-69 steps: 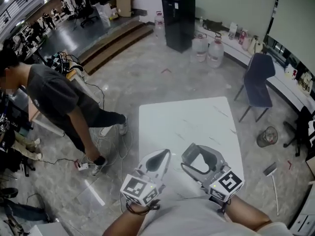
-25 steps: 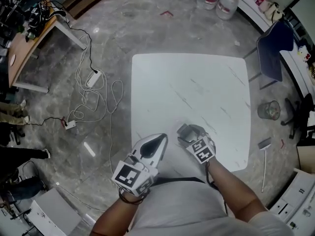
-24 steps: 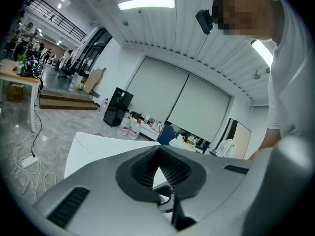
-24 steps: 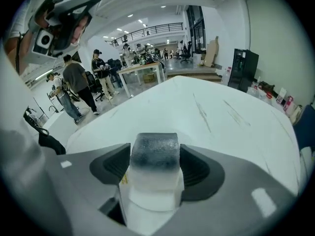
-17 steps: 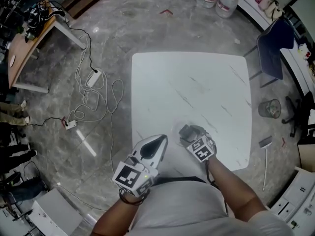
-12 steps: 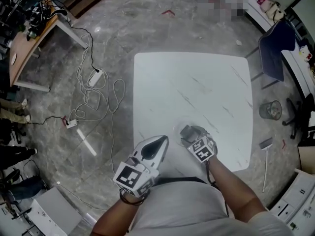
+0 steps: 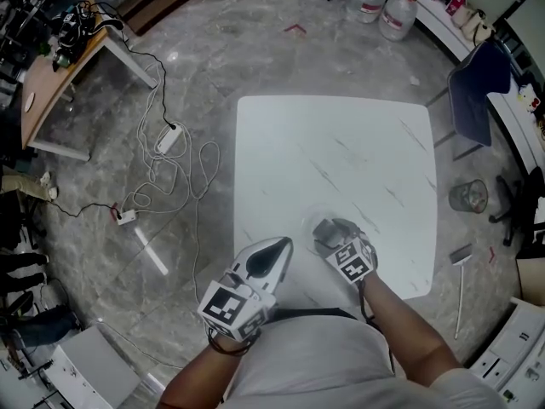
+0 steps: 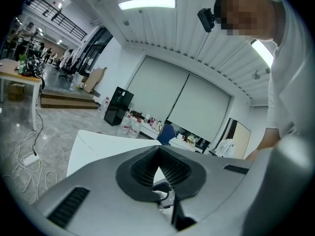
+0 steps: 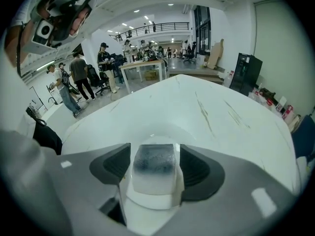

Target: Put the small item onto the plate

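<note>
At the lower centre of the head view, the right gripper (image 7: 328,228) clasps the small item (image 9: 154,167) low over the pale plate (image 9: 152,131) on the white table (image 7: 341,143), seemingly leaving only the release, while the left gripper (image 7: 281,244), jaws pressed together on nothing, hangs lower left.

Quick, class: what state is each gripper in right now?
Left gripper: shut, nothing between its jaws.
Right gripper: shut on the small block.
</note>
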A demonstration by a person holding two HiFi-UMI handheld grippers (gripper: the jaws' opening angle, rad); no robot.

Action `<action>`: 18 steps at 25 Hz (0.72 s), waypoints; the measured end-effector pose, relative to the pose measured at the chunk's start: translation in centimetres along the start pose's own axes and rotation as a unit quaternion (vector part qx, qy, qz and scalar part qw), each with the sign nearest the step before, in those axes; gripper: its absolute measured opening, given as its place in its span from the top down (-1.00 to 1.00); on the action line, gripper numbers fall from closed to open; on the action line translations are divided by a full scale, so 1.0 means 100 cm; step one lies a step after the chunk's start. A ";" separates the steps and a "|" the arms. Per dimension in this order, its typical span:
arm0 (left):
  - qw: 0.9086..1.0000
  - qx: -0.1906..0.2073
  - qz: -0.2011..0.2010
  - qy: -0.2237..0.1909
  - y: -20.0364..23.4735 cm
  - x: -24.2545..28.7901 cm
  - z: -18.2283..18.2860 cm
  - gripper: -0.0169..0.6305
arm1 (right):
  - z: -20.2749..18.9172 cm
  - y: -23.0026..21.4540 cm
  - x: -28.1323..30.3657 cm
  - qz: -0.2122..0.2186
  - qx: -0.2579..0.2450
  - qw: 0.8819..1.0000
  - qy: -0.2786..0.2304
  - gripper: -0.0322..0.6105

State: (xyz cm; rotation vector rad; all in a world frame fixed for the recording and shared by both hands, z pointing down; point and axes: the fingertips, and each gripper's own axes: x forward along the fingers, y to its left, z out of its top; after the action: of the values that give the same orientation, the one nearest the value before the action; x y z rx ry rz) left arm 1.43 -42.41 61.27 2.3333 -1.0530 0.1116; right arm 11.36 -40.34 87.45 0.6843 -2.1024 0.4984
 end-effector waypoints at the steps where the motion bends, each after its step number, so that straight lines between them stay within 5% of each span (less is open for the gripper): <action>1: 1.000 0.002 0.000 -0.001 -0.001 -0.001 0.001 0.93 | 0.005 0.000 -0.004 -0.002 0.000 1.000 -0.007 -0.05; 7: 1.000 0.017 -0.002 -0.009 -0.015 -0.007 0.013 0.93 | 0.044 -0.005 -0.051 -0.017 0.009 0.997 -0.079 0.22; 12: 0.999 0.034 -0.007 -0.022 -0.035 -0.009 0.026 0.93 | 0.080 -0.012 -0.111 -0.036 0.005 0.987 -0.157 0.70; 18: 0.997 0.056 -0.004 -0.045 -0.063 -0.020 0.050 0.93 | 0.124 0.001 -0.190 -0.038 0.000 0.969 -0.242 0.89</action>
State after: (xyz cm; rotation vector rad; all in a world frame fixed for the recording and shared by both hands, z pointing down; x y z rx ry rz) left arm 3.84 -40.43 53.55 2.4637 -1.1059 0.0643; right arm 13.11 -41.76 64.88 0.9582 -2.5145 0.3076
